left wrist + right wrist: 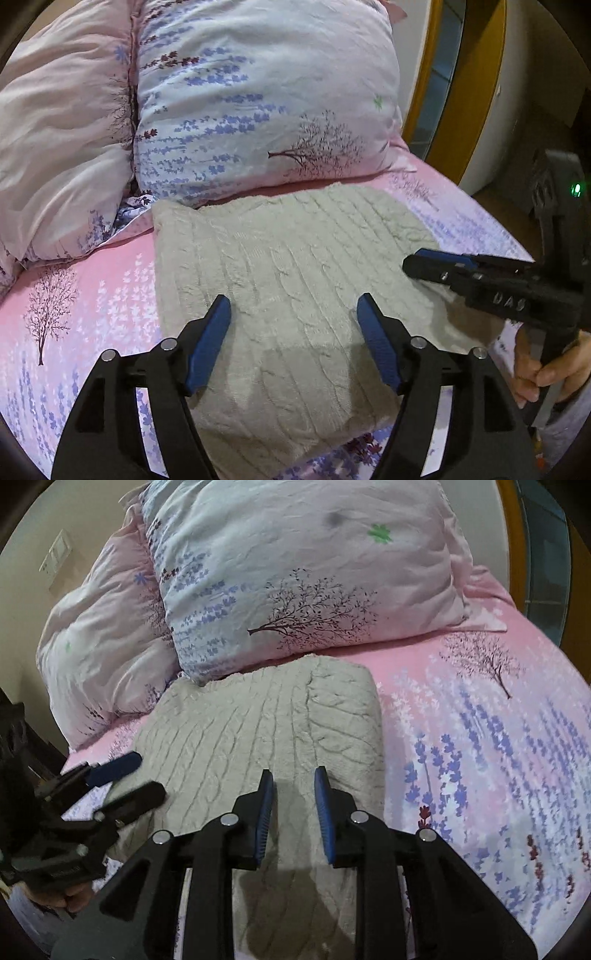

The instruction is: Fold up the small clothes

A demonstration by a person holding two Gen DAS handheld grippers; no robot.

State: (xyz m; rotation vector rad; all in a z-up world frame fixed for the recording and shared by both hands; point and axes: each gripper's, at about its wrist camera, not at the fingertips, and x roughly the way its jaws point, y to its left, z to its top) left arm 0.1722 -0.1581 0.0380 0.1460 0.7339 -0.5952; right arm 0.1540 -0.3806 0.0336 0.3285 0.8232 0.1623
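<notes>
Pink floral bedding [92, 295] carries a grey cable-knit sweater [288, 266], folded into a thick block just near of the pillow [258, 110]. Both grippers hang above it, empty: left gripper [293, 306] spread wide, right gripper [293, 779] parted narrowly. The knit looks soft, bulky and floppy; layers would likely slip, so pinch near corners through the full thickness.

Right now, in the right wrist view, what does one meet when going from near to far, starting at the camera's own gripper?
Right gripper, open and empty → folded grey knit garment lying flat on the pink sheet → floral pillow behind the garment.
</notes>
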